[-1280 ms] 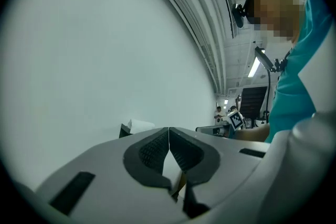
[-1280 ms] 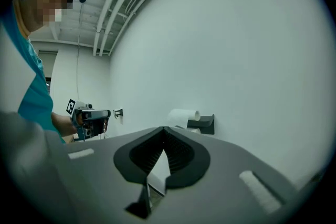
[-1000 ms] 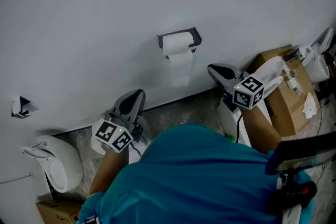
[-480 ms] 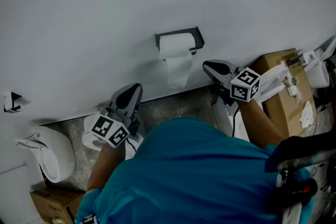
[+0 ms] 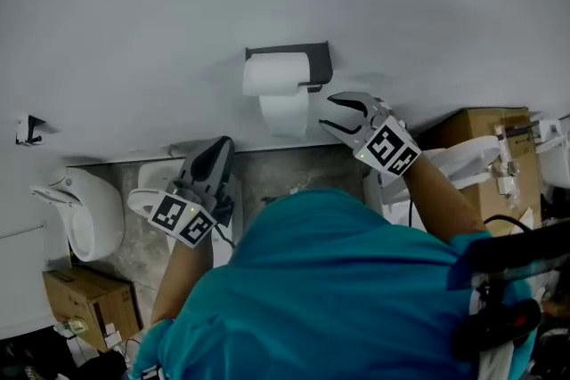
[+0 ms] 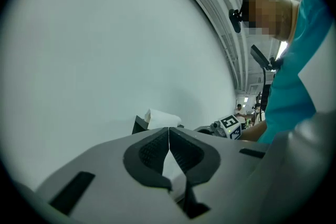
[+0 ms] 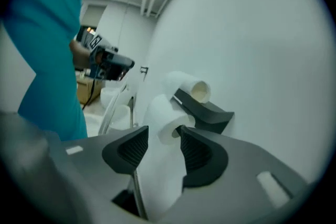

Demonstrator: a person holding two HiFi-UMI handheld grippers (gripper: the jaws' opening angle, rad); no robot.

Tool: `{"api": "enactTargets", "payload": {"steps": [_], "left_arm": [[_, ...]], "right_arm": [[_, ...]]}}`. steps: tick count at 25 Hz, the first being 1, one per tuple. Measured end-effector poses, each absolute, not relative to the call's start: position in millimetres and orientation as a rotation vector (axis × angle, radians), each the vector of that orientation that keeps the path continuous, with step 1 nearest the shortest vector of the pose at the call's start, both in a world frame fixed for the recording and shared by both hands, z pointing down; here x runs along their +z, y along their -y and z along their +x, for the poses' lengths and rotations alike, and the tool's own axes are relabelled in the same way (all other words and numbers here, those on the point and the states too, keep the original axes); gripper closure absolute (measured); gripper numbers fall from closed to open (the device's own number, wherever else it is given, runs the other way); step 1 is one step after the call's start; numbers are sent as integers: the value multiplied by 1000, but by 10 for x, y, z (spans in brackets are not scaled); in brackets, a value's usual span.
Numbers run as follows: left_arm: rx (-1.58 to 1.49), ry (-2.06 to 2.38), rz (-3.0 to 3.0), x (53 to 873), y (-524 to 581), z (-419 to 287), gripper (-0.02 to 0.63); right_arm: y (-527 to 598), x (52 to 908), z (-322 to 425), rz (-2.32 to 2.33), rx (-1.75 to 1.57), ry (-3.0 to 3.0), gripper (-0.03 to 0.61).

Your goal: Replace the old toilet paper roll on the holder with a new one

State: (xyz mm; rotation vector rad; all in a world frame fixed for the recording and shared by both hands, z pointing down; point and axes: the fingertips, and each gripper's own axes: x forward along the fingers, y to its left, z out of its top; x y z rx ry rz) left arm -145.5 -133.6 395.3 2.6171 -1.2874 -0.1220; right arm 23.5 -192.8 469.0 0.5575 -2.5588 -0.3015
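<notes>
**Q:** Where is the roll (image 5: 276, 74), and what has just changed around it?

**A:** The roll sits on the dark holder (image 5: 318, 60) on the wall (image 5: 160, 4). A tail (image 5: 285, 113) of paper hangs below it. The right gripper (image 5: 329, 111) was well to the right of the holder a second ago. Its tips are now just right of the tail. Its jaws, closed until half a second ago, have just been opening and now stand apart. In the right gripper view the tail shows in the gap between them, and neither pad appears to press on it.

**Q:** And the left gripper (image 5: 218, 157)?

**A:** It is low and to the left of the roll, as before, and well apart from it. It is clenched, pad against pad, with nothing held.

**Q:** What does this mean for the task?

**A:** The old roll has not yet come off, so removal is only starting. The right jaws were probably opened in readiness to take the paper or the roll. The views do not settle which of the two is intended.

**Q:** Is a new roll in view?

**A:** None can be picked out in any view.
</notes>
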Motion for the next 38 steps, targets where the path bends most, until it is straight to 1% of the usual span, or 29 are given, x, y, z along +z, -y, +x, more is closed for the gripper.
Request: {"api": "enactTargets", "payload": {"steps": [2, 6, 9, 12, 15, 20, 22, 24, 29, 38], "left_arm": [[-111, 1293, 2616, 3969, 1301, -1440, 603], [-103, 1299, 2612, 3982, 1286, -1526, 603], [-114, 1291, 2620, 3969, 1271, -1761, 603], [-121, 1274, 2623, 3975, 1292, -1866, 603], [-122, 1261, 2629, 3987, 1345, -1816, 603], [-125, 1237, 2638, 3994, 1401, -1769, 603], [-122, 1229, 2639, 3999, 1431, -1764, 603], [-122, 1222, 2641, 3996, 1453, -1758, 603], [-119, 1215, 2637, 3995, 1458, -1751, 603], [-105, 1227, 2611, 4018, 1398, -1811, 603]], "right_arm": [[1918, 4754, 160, 526, -497, 2459, 369], [1956, 4867, 26, 519, -766, 2285, 340], [1980, 4949, -152, 518, -876, 2157, 325], [2016, 5011, -213, 531, -973, 2028, 293], [2048, 5073, -193, 540, -1059, 1926, 242], [2057, 5176, -242, 585, -1094, 1826, 129], [2094, 5209, -266, 616, -1102, 1780, 105], [2151, 5242, -292, 638, -1109, 1736, 95], [2300, 5339, -296, 681, -1096, 1652, 94], [2343, 5311, -358, 718, -1137, 1671, 97]]}}
